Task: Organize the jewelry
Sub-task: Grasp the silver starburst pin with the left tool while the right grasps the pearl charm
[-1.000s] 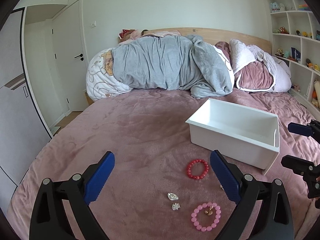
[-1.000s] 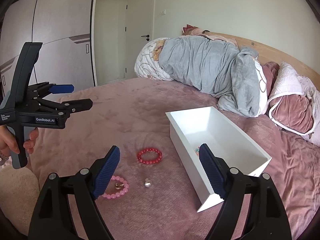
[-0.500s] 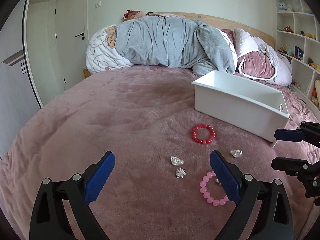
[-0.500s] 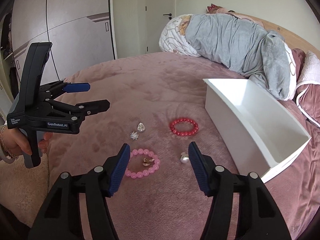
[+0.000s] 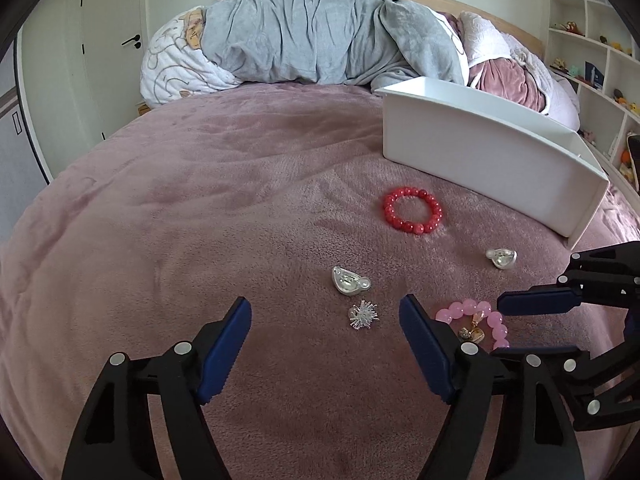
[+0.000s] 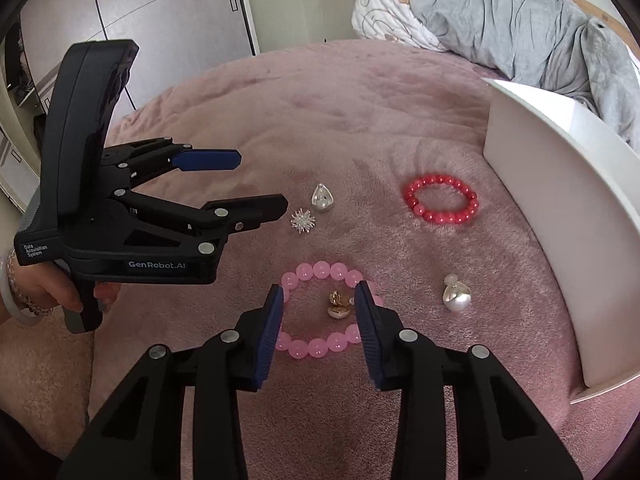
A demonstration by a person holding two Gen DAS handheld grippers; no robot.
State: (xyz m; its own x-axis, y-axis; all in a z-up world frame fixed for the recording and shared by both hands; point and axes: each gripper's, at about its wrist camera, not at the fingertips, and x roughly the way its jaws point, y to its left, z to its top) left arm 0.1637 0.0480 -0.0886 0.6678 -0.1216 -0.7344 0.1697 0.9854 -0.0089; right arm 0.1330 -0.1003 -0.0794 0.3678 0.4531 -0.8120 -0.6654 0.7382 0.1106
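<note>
Blue ribbed pads on black plastic arms: the right gripper (image 6: pixel 318 294) points down over the pink bead bracelet (image 6: pixel 320 346), jaws closing but still apart, one pad at each side of the ring, whether touching the beads I cannot tell. A small gold charm (image 6: pixel 337 305) lies inside the ring, between the pads, on the blanket. The left gripper (image 5: pixel 325 312) sits lower left of it in the right wrist view, held by a hand (image 6: pixel 60 294) with bangles at the wrist; its jaws are closing too, still wide, nothing between them. Just ahead of its tips lies a spiky silver brooch (image 5: pixel 363 314), and just beyond that a silver ingot-shaped piece (image 5: pixel 350 280). A second silver piece with a rounded pearl-like body (image 6: pixel 456 298) lies to the right of the pink bracelet, near the box wall. A red bead bracelet (image 6: pixel 442 199) lies flat farther out, close to the white box (image 6: pixel 560 184) but apart from it. The box stands open-topped on the mauve plush blanket (image 5: pixel 200 200); its inside is hidden from both views. Beyond: a grey duvet (image 5: pixel 320 32) heaped at the wooden headboard, a patterned white pillow (image 5: pixel 172 68) to its left, shelves with small toys (image 5: pixel 600 40) on the right wall, a wardrobe and doors at left.
</note>
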